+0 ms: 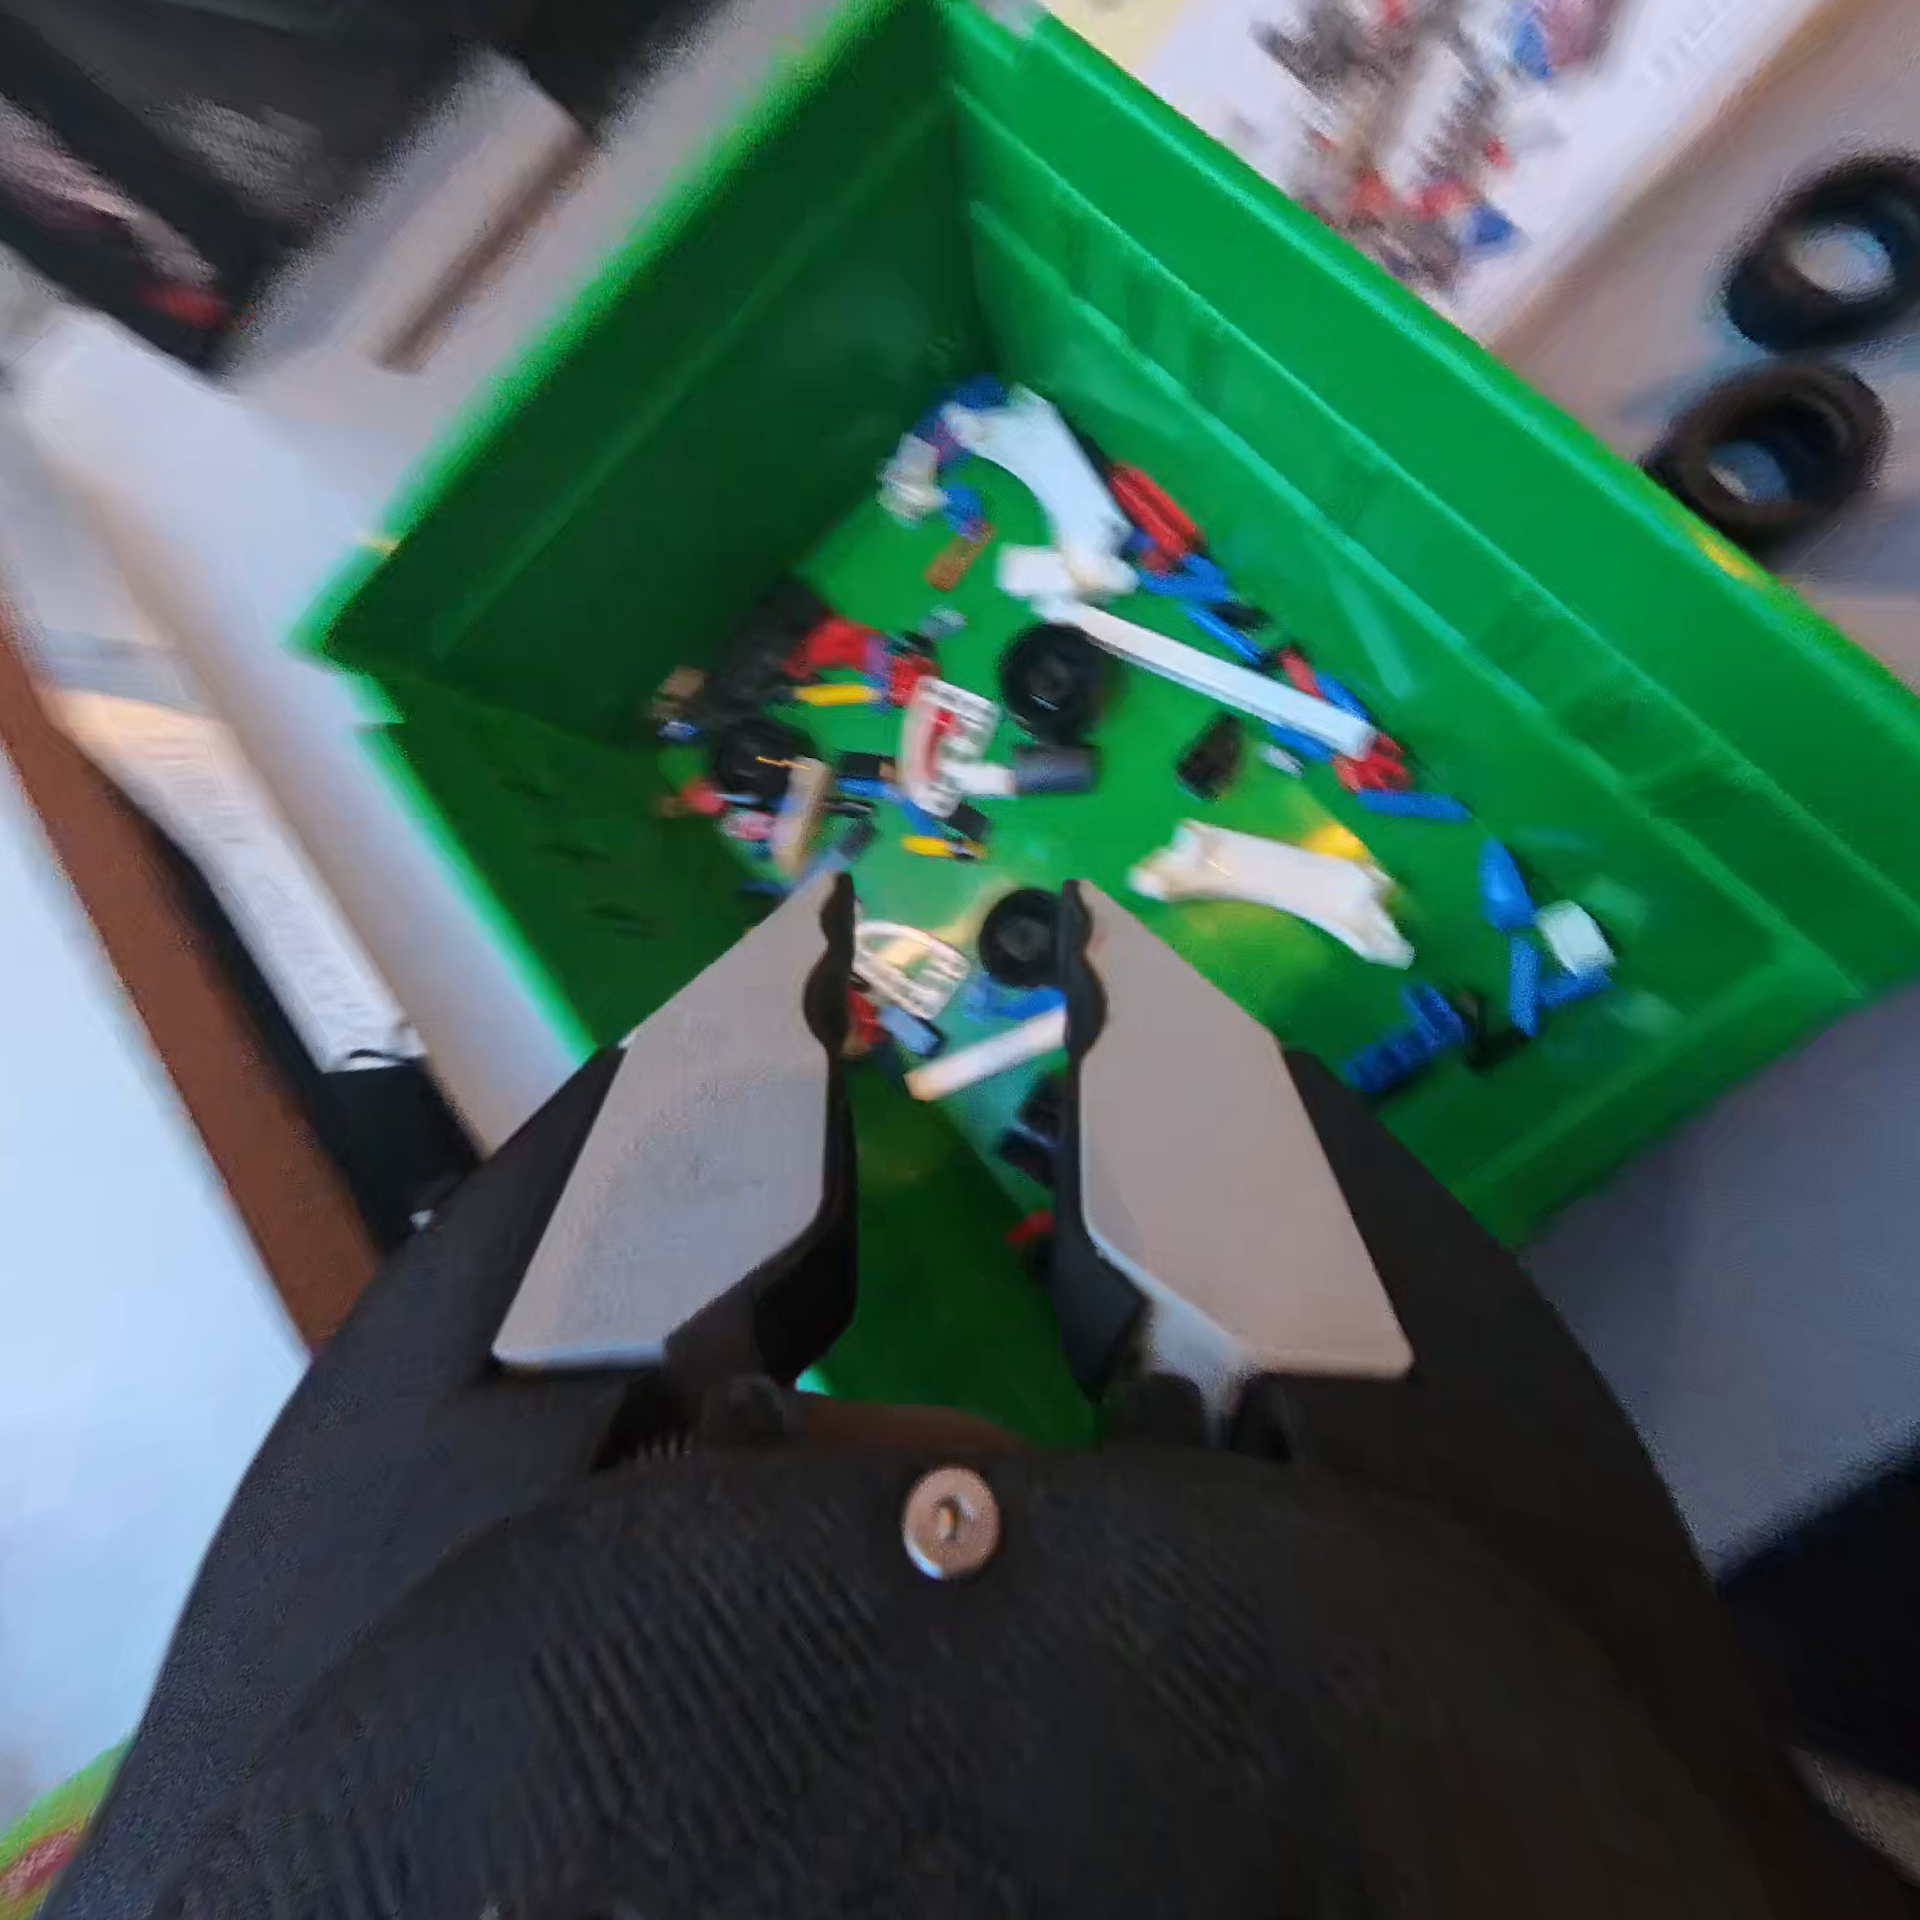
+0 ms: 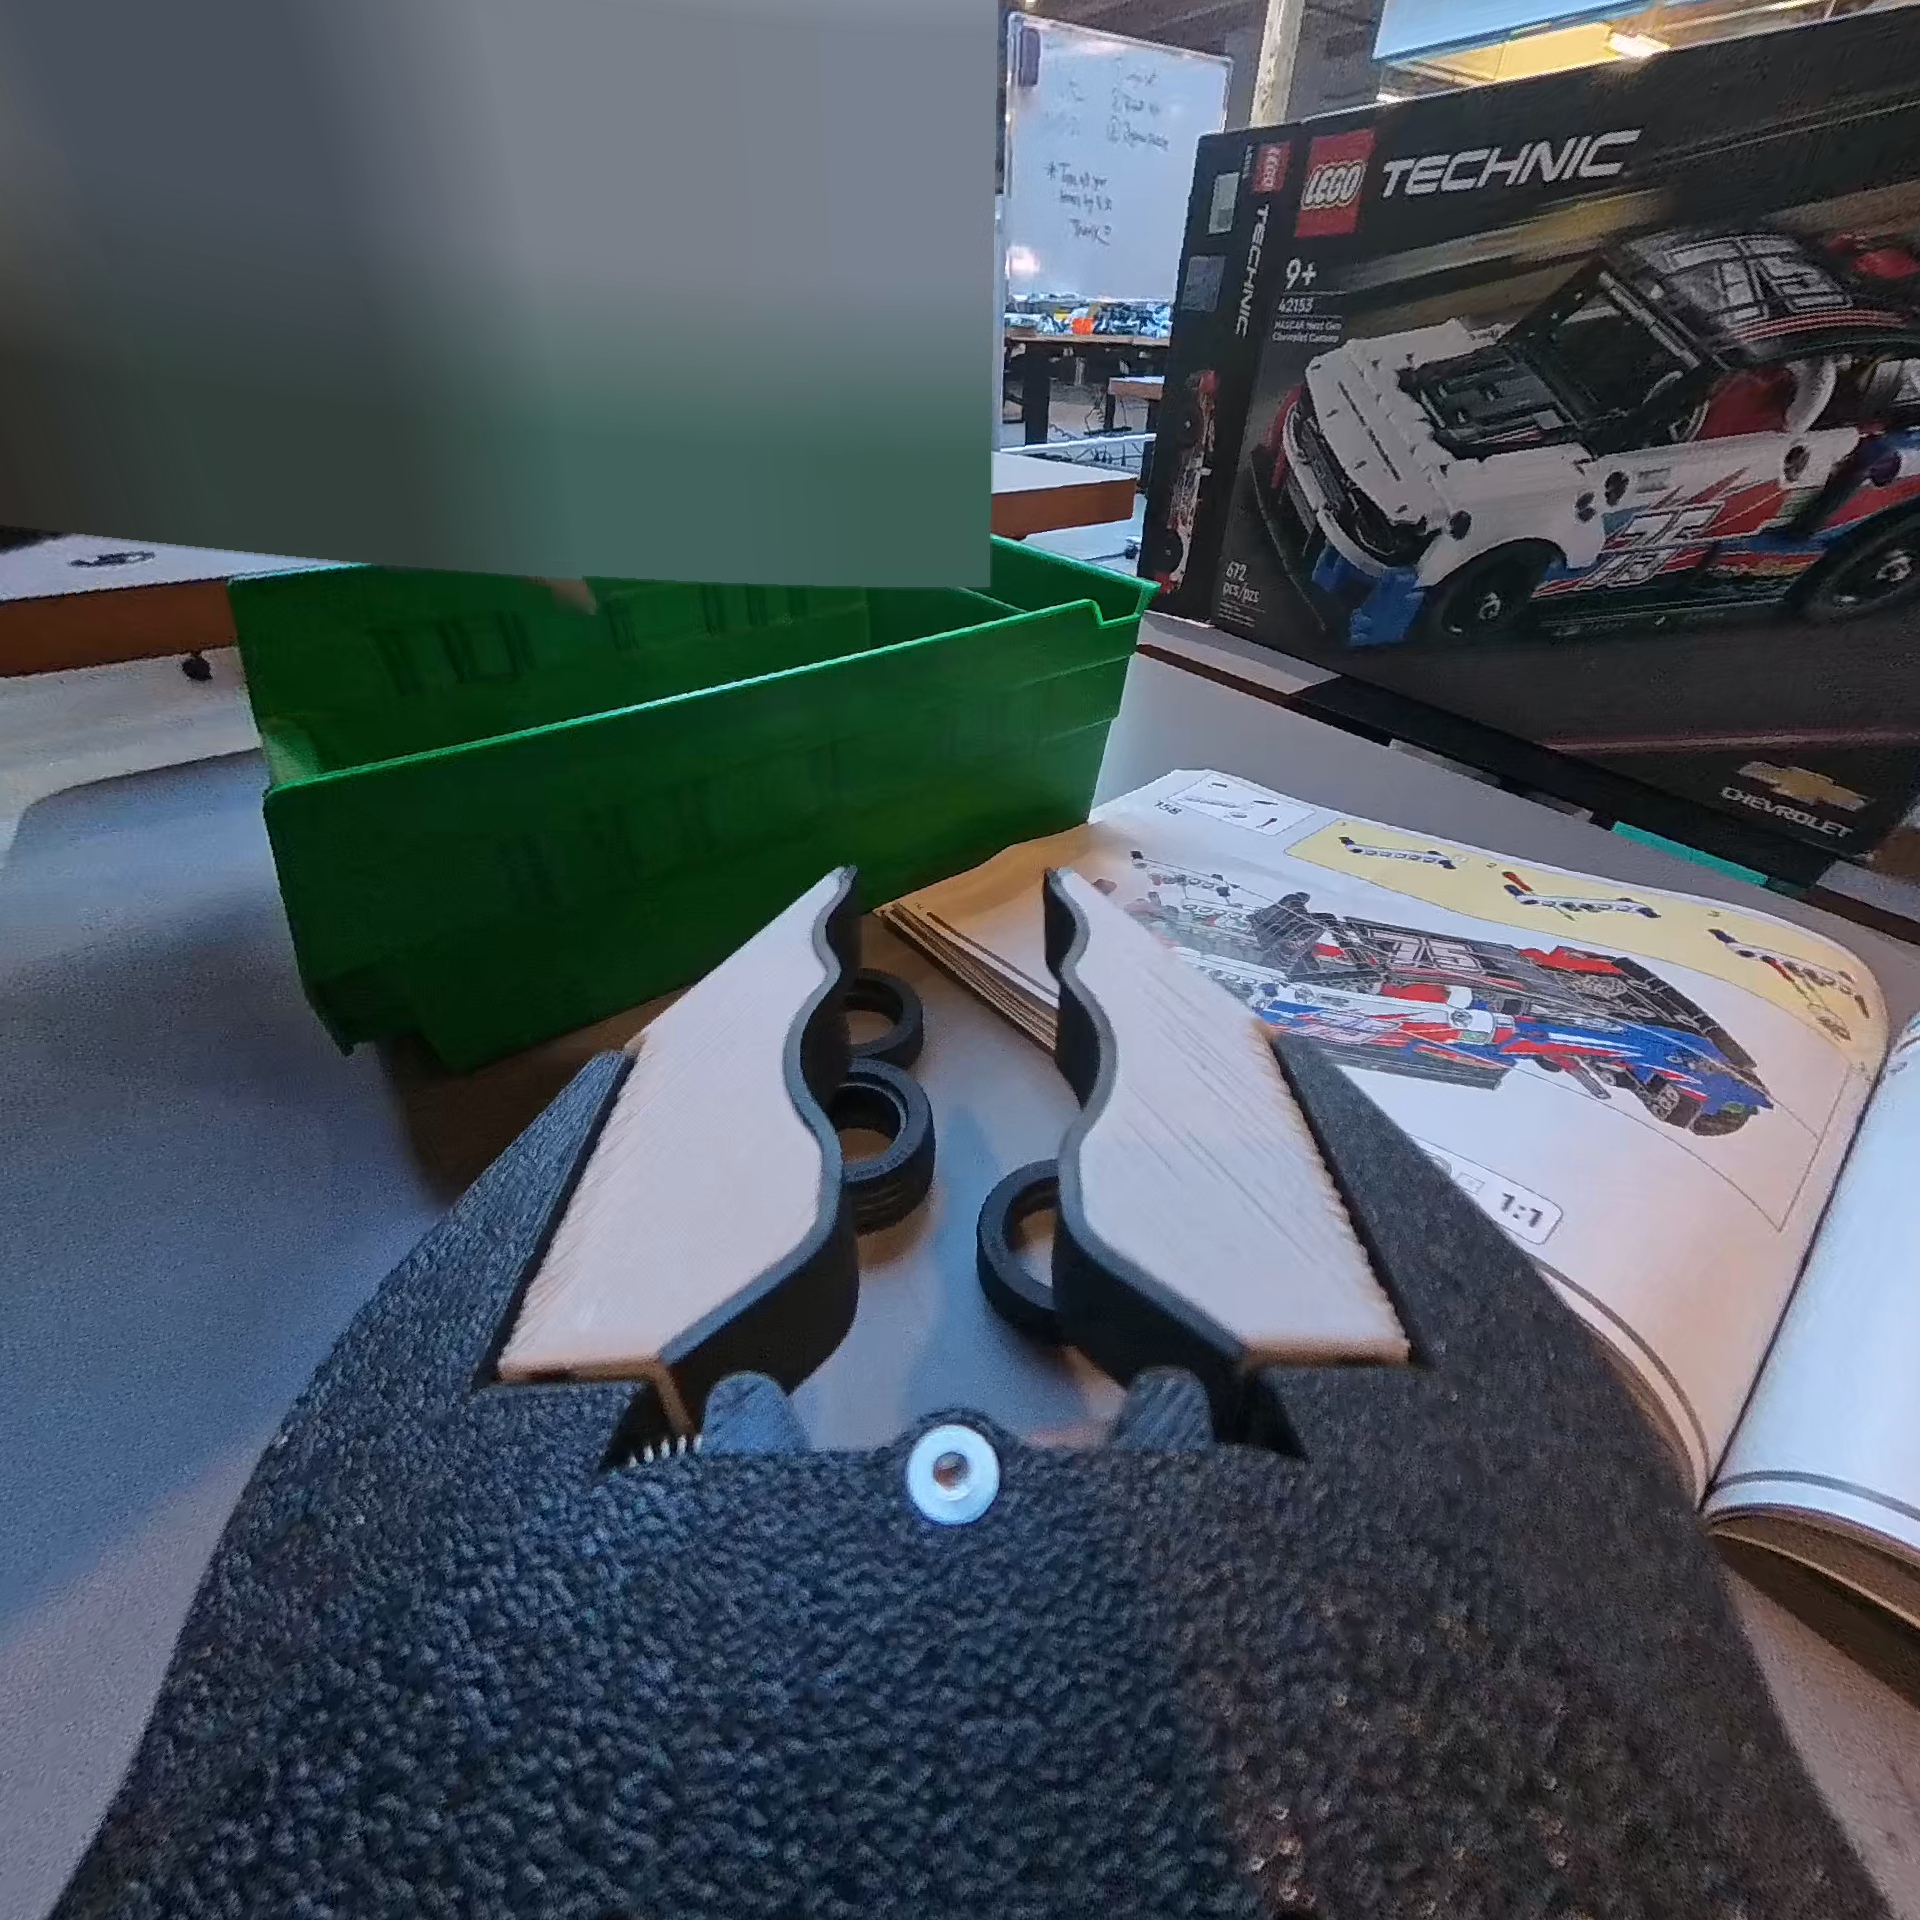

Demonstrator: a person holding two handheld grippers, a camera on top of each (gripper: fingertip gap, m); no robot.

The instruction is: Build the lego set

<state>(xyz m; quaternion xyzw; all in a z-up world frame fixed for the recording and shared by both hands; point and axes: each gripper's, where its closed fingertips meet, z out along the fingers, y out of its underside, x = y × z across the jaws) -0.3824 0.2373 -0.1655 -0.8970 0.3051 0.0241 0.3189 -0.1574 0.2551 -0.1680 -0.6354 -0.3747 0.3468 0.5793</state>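
A green bin (image 1: 1299,436) holds several loose lego pieces: white panels (image 1: 1273,883), blue and red bits, and black wheel hubs (image 1: 1055,670). My left gripper (image 1: 951,904) is open and empty, held above the bin's near side, with a black hub (image 1: 1018,935) showing between its fingers. The view is blurred. In the right wrist view my right gripper (image 2: 951,883) is open and empty, low over the table. Three black tyres (image 2: 883,1127) lie on the table between and under its fingers. The green bin (image 2: 665,831) stands just beyond.
An open instruction booklet (image 2: 1455,1039) lies to the right of the tyres. The set's box (image 2: 1558,468) stands behind it. Two black tyres (image 1: 1766,447) lie on the table beside the bin in the left wrist view. A table edge (image 1: 187,987) runs at left.
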